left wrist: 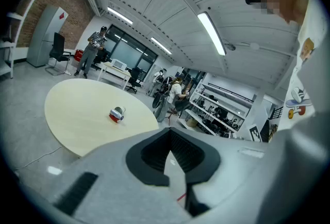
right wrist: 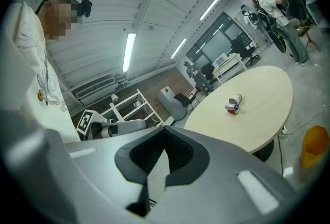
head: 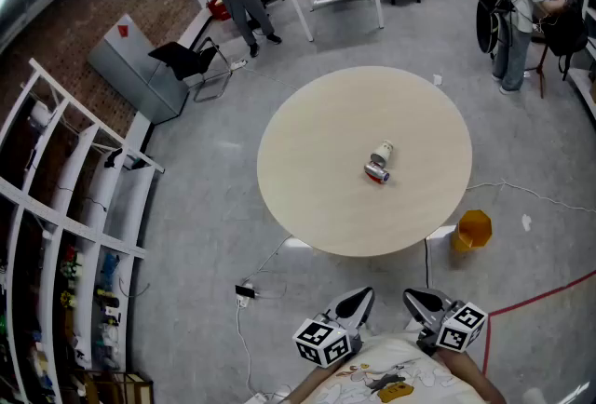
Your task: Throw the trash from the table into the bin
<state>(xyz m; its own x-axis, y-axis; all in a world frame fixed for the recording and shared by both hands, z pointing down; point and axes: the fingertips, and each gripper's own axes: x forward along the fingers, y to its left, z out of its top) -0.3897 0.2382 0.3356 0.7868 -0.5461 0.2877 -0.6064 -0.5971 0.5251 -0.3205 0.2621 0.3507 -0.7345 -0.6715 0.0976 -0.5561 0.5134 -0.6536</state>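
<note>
Bin (right wrist: 314, 146) in right gripper view; shelving (left wrist: 221, 112) in left.

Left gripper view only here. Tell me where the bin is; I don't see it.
Observer: The yellow bin stands on the floor beside the table, at its near right edge in the head view.
Operator: Report the right gripper.
Observer: The right gripper is shut, with nothing between its jaws.
Operator: Count the trash.
Observer: Two pieces near the table's middle: a paper cup and a red can, lying close together.
</note>
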